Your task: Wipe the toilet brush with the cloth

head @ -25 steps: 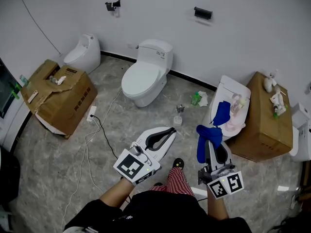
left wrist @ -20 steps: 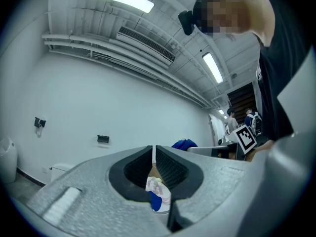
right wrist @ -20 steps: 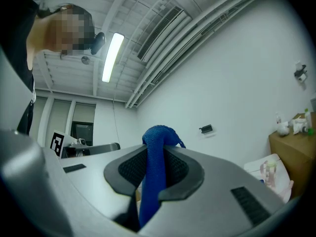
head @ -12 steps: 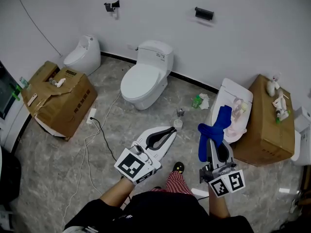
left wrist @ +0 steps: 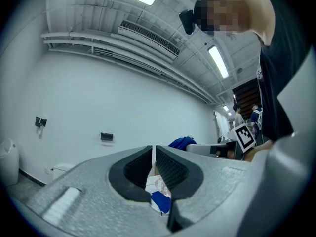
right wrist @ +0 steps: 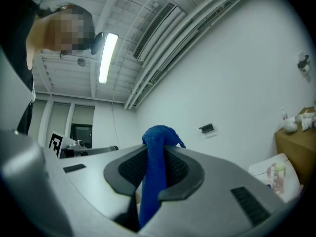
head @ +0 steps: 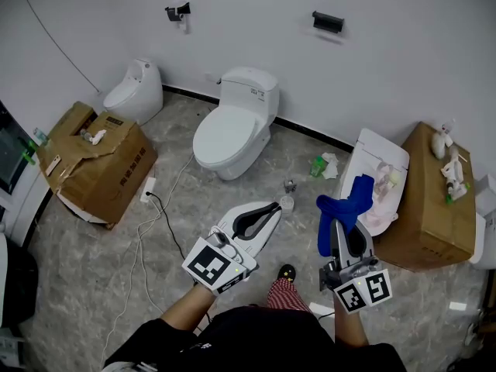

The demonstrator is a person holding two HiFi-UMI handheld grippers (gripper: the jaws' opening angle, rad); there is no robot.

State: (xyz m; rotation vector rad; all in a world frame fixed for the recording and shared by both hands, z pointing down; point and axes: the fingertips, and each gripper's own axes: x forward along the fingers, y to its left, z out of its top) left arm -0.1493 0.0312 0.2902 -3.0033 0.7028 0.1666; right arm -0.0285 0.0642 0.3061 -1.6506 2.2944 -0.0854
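Head view: stands over a grey floor (head: 93, 246), facing a white toilet (head: 232, 126), with a cardboard box (head: 101, 165) at the left. Holds the left hand-held gripper (head: 273, 208) clenched on nothing, above the floor. Grasps a blue cloth (head: 341, 208) in the right hand-held gripper (head: 345, 227), 1 end drooping beside the jaws. Left gripper view: shows both jaws pressed together down to a thin slit, nothing between them, with the cloth just to the right. Right gripper view: shows the cloth pinched between both pads, rising past the tips and folding over.
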